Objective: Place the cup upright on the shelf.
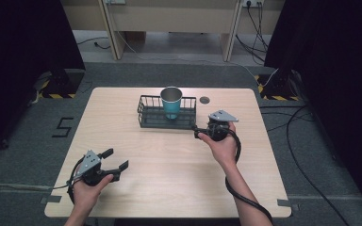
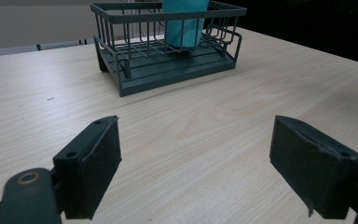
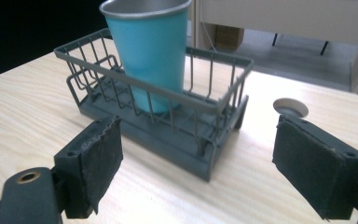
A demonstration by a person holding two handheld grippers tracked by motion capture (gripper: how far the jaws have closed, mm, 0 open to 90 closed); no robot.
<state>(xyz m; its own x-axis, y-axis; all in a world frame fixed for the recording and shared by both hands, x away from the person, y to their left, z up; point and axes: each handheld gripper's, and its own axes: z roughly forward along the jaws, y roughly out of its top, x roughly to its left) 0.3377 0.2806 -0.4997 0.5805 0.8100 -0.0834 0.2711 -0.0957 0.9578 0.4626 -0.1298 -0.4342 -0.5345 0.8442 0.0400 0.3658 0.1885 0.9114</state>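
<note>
cup (image 3: 151,51) upright in basket (image 3: 214,154) — just beyond right gripper (image 3: 196,168)

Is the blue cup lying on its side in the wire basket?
No, the blue cup stands upright with its open mouth up inside the wire basket.
</note>
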